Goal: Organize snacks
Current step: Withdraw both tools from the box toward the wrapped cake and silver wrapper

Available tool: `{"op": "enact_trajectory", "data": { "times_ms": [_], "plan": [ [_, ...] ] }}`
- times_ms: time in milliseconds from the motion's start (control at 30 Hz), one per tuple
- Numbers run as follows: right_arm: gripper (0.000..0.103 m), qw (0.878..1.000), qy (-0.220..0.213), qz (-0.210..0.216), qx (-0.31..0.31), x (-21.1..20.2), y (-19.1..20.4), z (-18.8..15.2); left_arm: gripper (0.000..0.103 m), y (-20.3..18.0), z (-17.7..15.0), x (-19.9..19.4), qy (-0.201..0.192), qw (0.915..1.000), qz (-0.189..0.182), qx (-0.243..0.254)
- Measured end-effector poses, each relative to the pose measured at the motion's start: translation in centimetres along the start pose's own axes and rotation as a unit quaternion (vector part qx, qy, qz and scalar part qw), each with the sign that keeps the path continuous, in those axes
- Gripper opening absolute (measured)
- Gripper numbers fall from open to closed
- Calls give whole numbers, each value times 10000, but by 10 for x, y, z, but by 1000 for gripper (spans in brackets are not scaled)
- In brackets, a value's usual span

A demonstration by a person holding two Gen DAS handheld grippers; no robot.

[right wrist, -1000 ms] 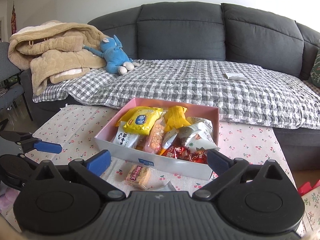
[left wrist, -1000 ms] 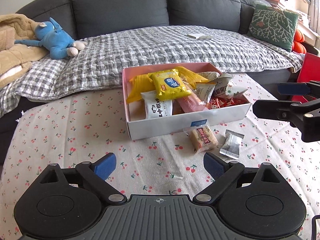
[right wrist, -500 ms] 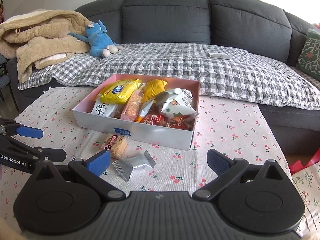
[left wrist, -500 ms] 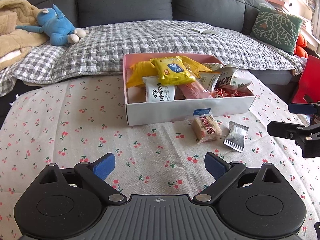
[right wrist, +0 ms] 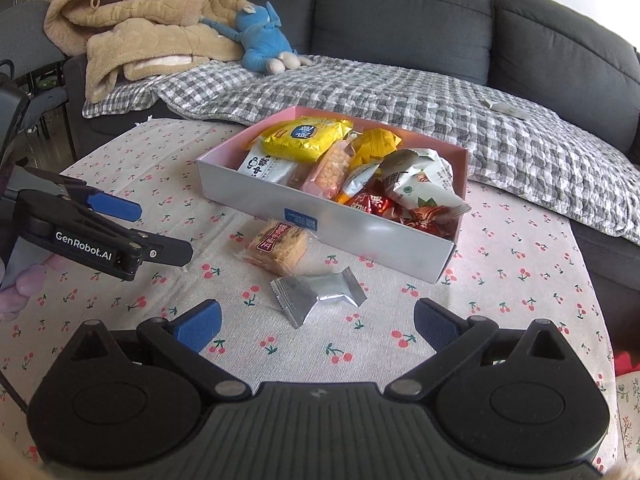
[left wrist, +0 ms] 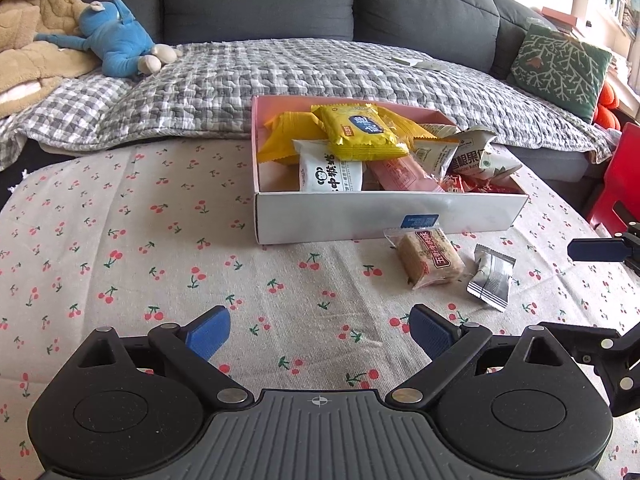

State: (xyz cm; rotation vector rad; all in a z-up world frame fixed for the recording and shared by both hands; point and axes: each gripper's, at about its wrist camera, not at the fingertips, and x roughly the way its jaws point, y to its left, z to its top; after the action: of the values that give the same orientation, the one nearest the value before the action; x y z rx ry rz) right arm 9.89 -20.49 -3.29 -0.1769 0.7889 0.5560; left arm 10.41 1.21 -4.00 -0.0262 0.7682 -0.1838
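Both grippers have been pulled back from the snack box [left wrist: 384,216], so more cherry-print tablecloth [left wrist: 120,240] is seen. The left gripper [left wrist: 320,332] and right gripper [right wrist: 316,322] are held wide apart, empty. The brown biscuit pack [right wrist: 278,246] and silver packet [right wrist: 316,296] are left lying just outside the box's front wall.

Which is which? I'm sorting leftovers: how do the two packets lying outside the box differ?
The brown cracker packet is clear, showing a tan block and a red label; the silver packet is plain foil. The cracker packet lies right by the box; the silver one lies farther out, nearer the right gripper. Both rest on the tablecloth.
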Motion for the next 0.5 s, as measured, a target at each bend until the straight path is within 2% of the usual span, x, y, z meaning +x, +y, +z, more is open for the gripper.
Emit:
{"op": "enact_trajectory", "data": {
  "times_ms": [100, 267, 400, 500],
  "plan": [
    [103, 9997, 100, 155, -178, 1, 3, -5, 97, -3, -1, 4, -7, 9999, -107, 105],
    [103, 9987, 187, 130, -462, 7, 5, -10, 97, -11, 0, 11, 26, 9992, -324, 242],
    [102, 9990, 188, 37, -411, 18, -2, -9, 95, -20, 5, 14, -8, 9982, -521, 297],
    [102, 9993, 158, 73, -337, 24, -5, -9, 95, -25, 11, 21, 3, 9981, -591, 161]
  ]
}}
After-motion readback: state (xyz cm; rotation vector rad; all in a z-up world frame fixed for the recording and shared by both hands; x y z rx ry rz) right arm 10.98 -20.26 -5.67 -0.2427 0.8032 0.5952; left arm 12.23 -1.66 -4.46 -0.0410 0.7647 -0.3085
